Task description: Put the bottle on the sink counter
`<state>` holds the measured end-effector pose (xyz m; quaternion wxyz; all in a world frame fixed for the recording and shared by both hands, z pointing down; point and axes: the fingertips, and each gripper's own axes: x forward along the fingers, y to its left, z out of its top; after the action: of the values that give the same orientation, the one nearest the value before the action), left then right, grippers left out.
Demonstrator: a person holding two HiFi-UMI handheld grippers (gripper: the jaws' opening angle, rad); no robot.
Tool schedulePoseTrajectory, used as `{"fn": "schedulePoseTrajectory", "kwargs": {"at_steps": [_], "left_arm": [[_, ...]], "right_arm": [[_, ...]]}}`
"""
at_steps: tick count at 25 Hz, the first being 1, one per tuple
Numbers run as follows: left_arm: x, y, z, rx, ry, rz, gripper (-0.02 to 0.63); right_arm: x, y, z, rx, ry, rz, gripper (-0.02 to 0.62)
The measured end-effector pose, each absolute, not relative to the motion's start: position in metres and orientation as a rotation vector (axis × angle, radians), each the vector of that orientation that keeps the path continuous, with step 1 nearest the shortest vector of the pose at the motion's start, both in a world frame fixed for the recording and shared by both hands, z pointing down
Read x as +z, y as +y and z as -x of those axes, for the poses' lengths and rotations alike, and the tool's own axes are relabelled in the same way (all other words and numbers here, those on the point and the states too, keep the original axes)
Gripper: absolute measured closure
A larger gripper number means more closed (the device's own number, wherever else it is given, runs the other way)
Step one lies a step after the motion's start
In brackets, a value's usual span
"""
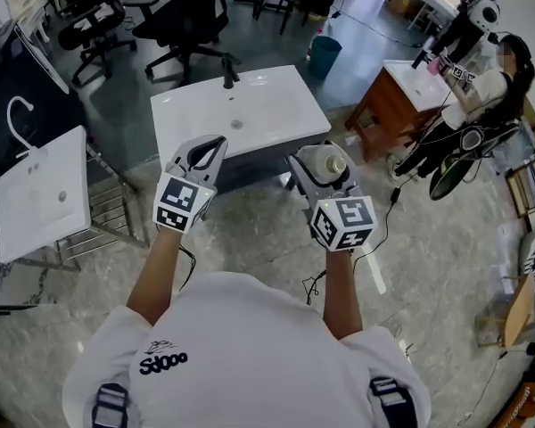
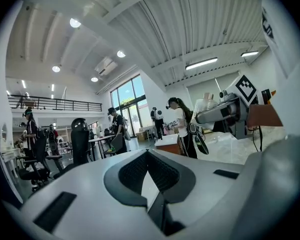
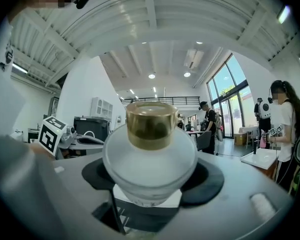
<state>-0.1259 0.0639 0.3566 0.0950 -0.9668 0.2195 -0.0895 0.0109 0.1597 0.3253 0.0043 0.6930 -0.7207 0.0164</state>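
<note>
My right gripper (image 1: 325, 182) is clamped wide on the bottle (image 1: 321, 156), cap up, with the sink counter (image 1: 285, 105) just ahead and slightly left of it; my left gripper (image 1: 216, 142) is closed and empty.

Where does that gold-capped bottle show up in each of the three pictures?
Head view: bottle right of centre, held in the right gripper.
Left gripper view: bottle small, at the right, mid-height.
Right gripper view: bottle dead centre, between the jaws.
Shared landmark: the standing person in a white top, visible in all three.
</note>
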Motion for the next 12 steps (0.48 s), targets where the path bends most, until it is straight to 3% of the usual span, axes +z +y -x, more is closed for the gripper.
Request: {"fn": "schedulePoseTrajectory", "kwargs": {"at_steps": [12], "left_arm": [[0.366,0.073,0.117,-0.312,0.739,2.864,0.6]], "right_arm": [[0.328,0.167,-0.021,0.008,-2.265,-2.074,0.244]]}}
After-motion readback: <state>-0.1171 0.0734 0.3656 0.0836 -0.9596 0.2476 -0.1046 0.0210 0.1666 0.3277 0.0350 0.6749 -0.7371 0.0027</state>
